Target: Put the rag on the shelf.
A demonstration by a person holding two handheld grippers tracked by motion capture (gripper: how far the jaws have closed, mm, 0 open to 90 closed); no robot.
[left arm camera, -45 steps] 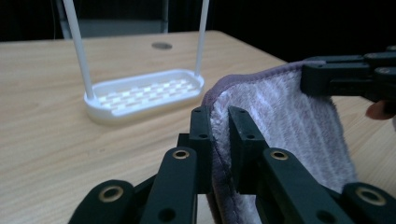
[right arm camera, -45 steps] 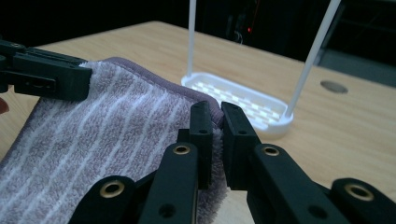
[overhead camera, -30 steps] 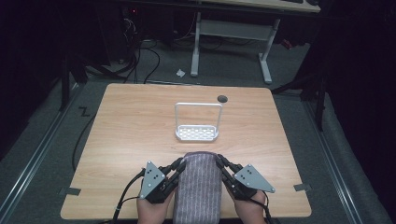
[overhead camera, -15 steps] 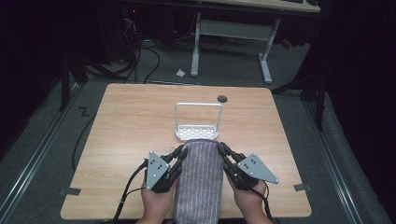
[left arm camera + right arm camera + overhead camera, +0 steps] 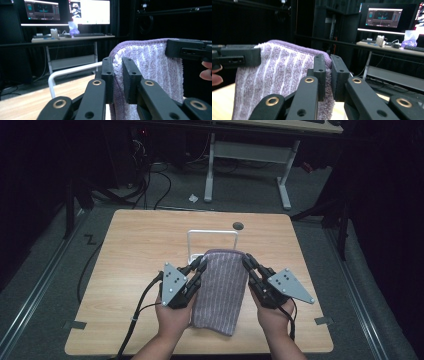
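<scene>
A purple striped towel (image 5: 220, 287) hangs stretched between my two grippers above the near half of the table. My left gripper (image 5: 200, 263) is shut on the towel's upper left corner (image 5: 117, 75). My right gripper (image 5: 247, 261) is shut on its upper right corner (image 5: 327, 67). The towel's top edge is level with the white wire rack (image 5: 212, 240), which stands just behind it; the rack's base is partly hidden by the cloth. In the left gripper view the rack's white bar (image 5: 72, 71) shows beyond the jaws.
A wooden table (image 5: 135, 255) carries the rack near its middle. A dark round hole (image 5: 238, 225) sits at the table's far edge. Beyond the table stand a desk frame (image 5: 250, 155) and cables (image 5: 155, 180) on the floor.
Both grippers have lifted the towel and carried it forward, away from the person, so its top edge has reached the rack.
</scene>
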